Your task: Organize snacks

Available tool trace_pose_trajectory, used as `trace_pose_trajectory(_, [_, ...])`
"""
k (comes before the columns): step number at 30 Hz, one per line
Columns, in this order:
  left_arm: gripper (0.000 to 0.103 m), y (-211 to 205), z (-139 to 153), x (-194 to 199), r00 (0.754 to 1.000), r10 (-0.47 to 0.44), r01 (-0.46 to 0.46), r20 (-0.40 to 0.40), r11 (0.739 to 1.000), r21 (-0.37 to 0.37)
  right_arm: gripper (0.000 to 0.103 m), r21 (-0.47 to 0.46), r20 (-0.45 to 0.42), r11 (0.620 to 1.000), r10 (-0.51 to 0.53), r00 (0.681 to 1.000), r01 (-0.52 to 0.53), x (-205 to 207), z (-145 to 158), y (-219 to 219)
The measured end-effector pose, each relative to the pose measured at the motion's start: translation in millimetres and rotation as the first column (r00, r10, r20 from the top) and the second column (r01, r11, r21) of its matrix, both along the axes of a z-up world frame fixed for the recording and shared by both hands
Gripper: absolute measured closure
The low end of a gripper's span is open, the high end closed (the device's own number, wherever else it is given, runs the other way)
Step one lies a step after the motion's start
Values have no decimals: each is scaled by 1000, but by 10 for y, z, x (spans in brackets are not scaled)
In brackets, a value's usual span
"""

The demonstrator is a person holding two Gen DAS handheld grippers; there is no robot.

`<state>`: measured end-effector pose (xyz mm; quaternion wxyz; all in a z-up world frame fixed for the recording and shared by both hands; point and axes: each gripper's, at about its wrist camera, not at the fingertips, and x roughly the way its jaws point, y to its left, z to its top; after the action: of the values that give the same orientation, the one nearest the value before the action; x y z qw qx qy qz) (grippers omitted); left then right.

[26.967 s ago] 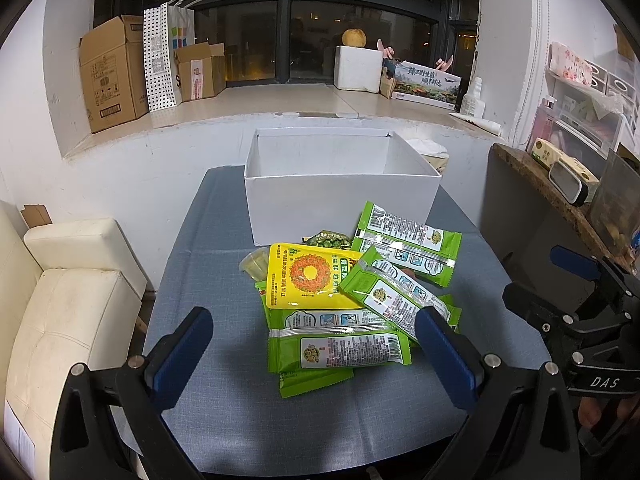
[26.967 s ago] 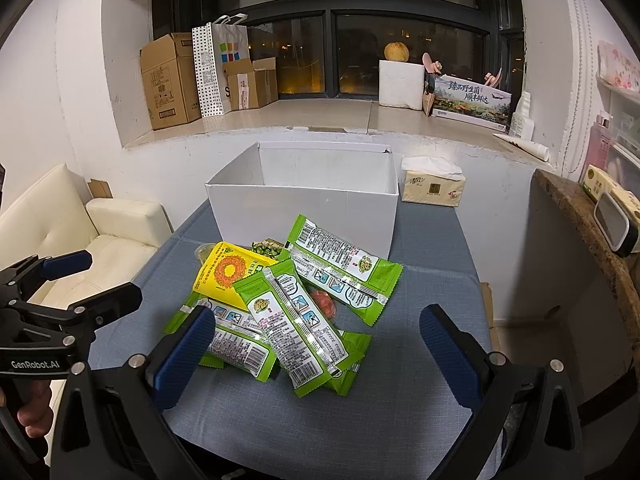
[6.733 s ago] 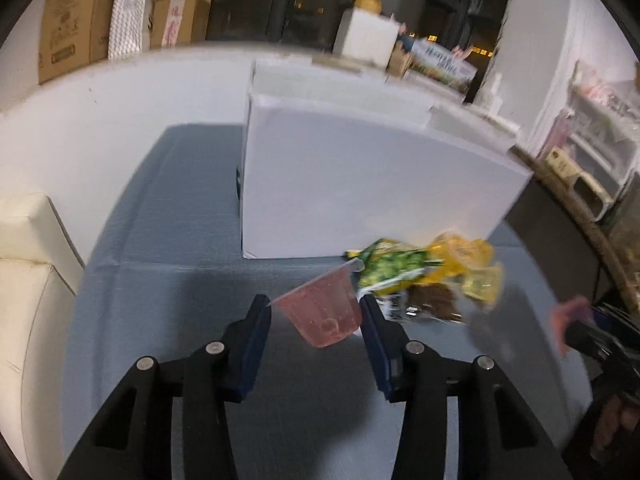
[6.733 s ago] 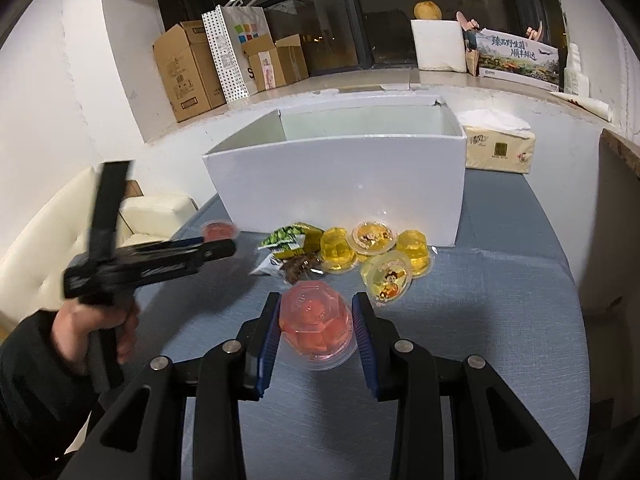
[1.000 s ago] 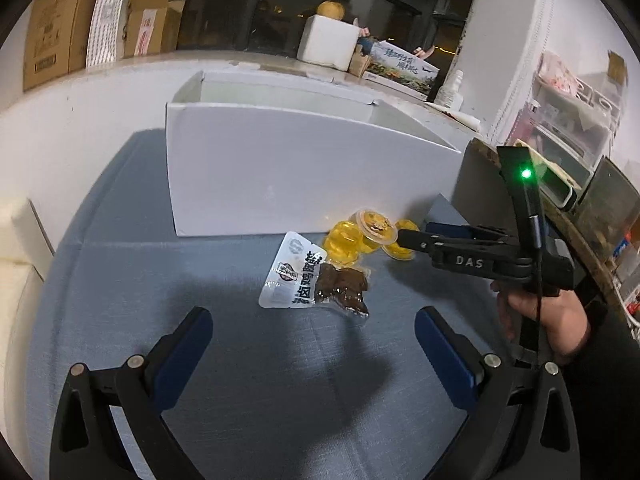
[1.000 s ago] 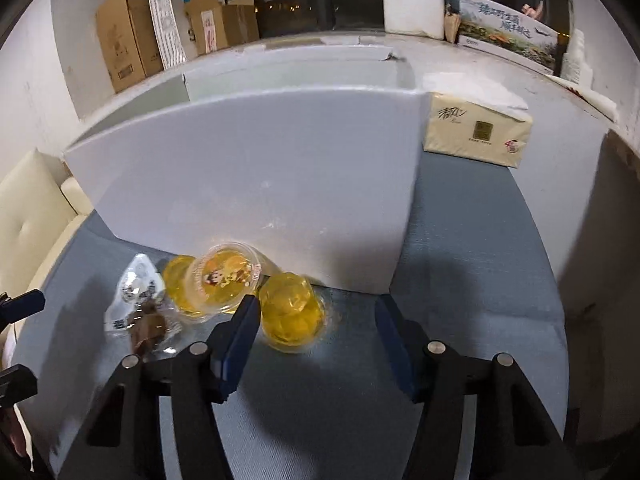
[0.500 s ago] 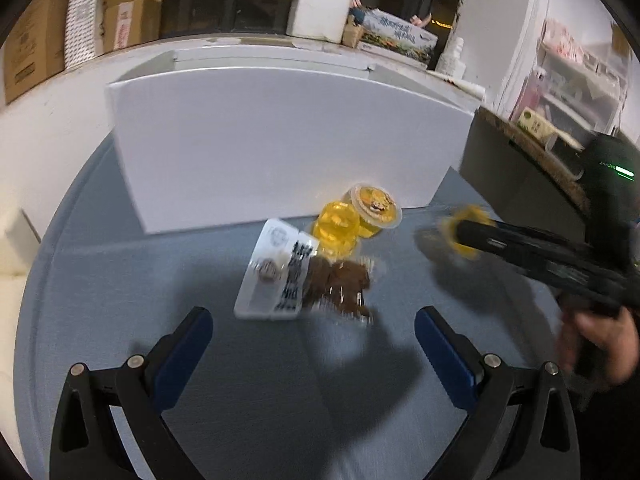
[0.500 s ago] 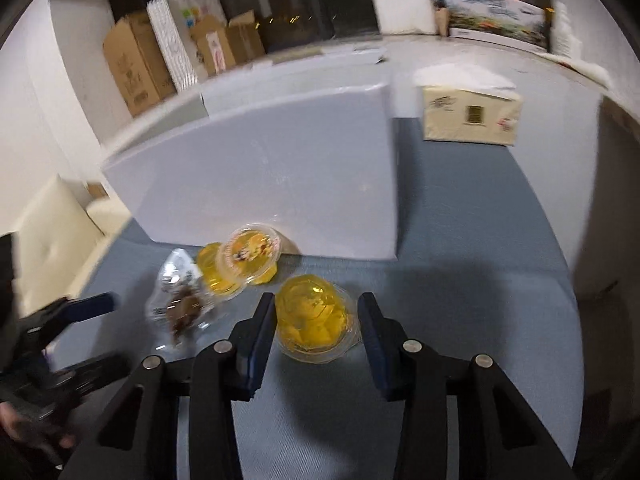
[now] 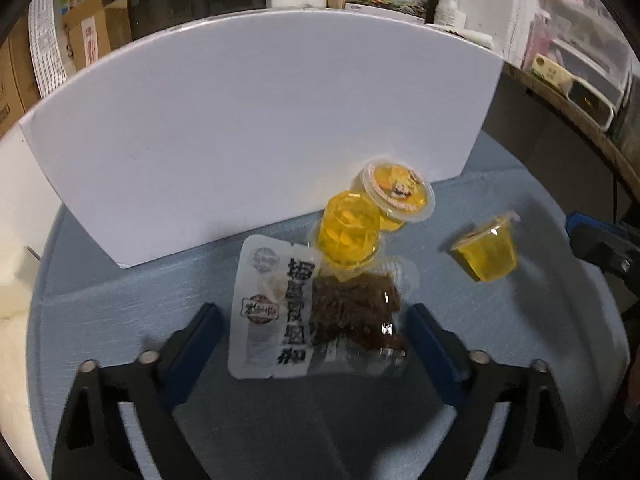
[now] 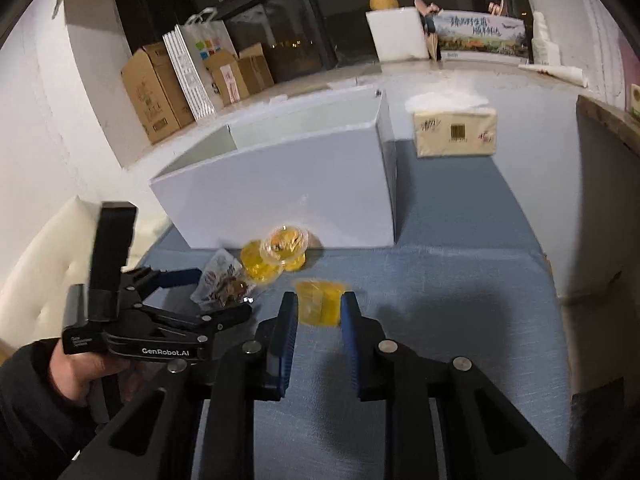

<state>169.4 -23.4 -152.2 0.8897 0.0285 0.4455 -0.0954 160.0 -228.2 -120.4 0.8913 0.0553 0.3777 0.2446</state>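
In the right wrist view the right claw (image 10: 318, 312) is closed down on a yellow jelly cup (image 10: 319, 307), one blue finger (image 10: 285, 330) on each side of it, the cup held above the blue tabletop (image 10: 460, 292). In the left wrist view this cup (image 9: 485, 251) appears tilted in the air at the right, lid edge up, apart from the other snacks.

The left claw (image 9: 312, 336) is spread wide and grips nothing. Between its blue fingers (image 9: 192, 344) lies a meat pack (image 9: 316, 312), flat on the tabletop (image 9: 120, 320), white and printed on its left half, clear over dark brown meat on its right. From the right wrist view, the left claw (image 10: 216, 296) sits low at the left, held by a hand (image 10: 76, 368) in a dark sleeve, with the pack (image 10: 222, 284) between its tips.

Just beyond the pack, touching its far edge, is a second jelly cup (image 9: 351, 232), lying base toward the camera. A third cup (image 9: 398, 194) leans on it, its printed lid facing up, and it sits close against the front wall of the white box (image 9: 256, 120). The box (image 10: 280, 176) stands open-topped on the tabletop; its contents cannot be seen.

Right of the box and further back lies a tissue pack (image 10: 456, 130). Beyond, on the window ledge (image 10: 440, 76), stand cardboard boxes (image 10: 156, 92), a paper bag (image 10: 196, 68) and a white foam box (image 10: 398, 34).
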Motion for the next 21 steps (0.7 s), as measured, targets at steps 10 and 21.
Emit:
trace_pose_trajectory(10, [89, 181, 200, -148, 999, 6, -1, 50, 996, -89, 29, -51, 16, 999, 2, 1000, -1, -8, -16, 162])
trace_pose_trajectory(21, [22, 323, 147, -306, 999, -1, 9, 44, 983, -182, 28, -185, -10, 977, 103, 995, -103, -35, -237, 550])
